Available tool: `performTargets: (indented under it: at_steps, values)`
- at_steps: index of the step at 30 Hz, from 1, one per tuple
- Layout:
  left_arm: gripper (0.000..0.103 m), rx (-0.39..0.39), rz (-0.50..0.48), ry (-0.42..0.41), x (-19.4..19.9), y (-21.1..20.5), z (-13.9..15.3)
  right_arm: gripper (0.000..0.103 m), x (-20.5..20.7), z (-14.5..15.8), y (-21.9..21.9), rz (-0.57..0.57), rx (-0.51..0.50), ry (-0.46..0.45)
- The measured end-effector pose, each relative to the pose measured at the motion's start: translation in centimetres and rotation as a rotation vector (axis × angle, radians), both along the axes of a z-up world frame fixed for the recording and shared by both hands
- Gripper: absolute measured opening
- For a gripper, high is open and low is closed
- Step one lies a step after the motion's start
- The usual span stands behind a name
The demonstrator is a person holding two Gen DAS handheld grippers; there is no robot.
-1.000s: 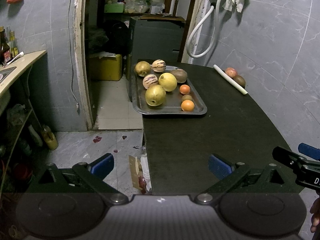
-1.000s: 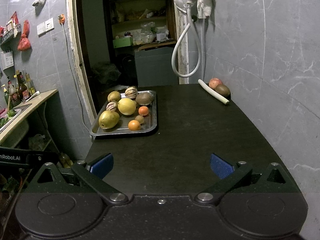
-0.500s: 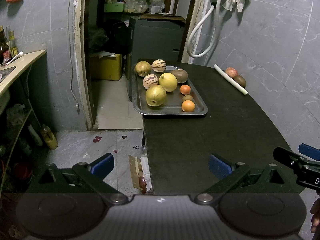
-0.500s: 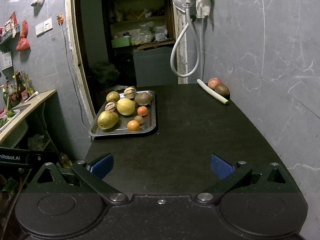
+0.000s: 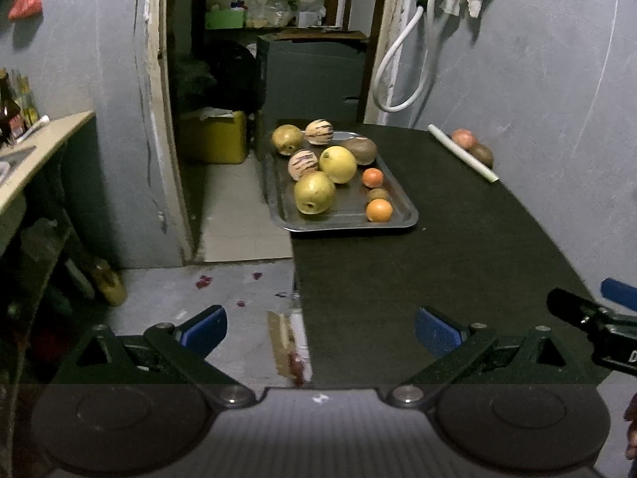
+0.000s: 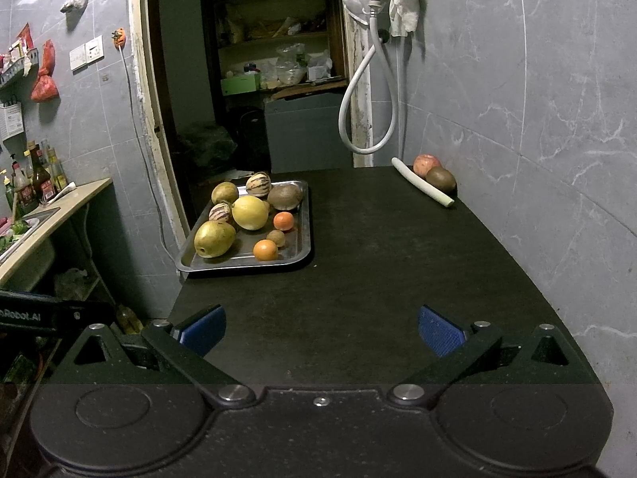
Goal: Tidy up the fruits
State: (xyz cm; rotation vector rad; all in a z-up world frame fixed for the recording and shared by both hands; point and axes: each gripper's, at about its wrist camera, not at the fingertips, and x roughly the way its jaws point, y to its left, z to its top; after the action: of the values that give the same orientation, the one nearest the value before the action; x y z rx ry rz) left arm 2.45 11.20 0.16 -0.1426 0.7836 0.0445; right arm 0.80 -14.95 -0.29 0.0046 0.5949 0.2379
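Note:
A metal tray (image 5: 402, 221) (image 6: 304, 235) sits at the far left of the dark table and holds several fruits: yellow pears (image 5: 314, 192) (image 6: 214, 238), striped melons (image 5: 303, 163), a yellow citrus (image 6: 250, 212), oranges (image 5: 379, 211) (image 6: 265, 249) and kiwis. A red apple (image 6: 426, 164) and a brown kiwi (image 6: 441, 179) lie by the far right wall. My left gripper (image 5: 320, 326) is open and empty over the table's near left edge. My right gripper (image 6: 321, 328) is open and empty above the near table.
A white stick (image 6: 422, 186) lies in front of the apple and kiwi. A white hose (image 6: 368, 99) hangs on the back wall. A counter with bottles (image 6: 38, 183) stands at the left. The floor drops off left of the table (image 5: 398, 286).
Both grippers have shifted very slightly; the scene looks almost the same. No fruit has moved.

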Motion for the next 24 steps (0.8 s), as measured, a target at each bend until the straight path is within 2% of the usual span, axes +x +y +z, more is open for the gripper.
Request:
performTargets:
  at_steps: [8,24]
  values:
    - [0.102,0.029,-0.014,0.009,-0.01,-0.18,0.34,0.102,0.07,-0.21,-0.05,-0.002,0.0,0.001]
    - [0.102,0.01,-0.024,0.017,-0.67,0.16,0.53,0.102,0.04,-0.13,-0.06,-0.001,0.001,0.0]
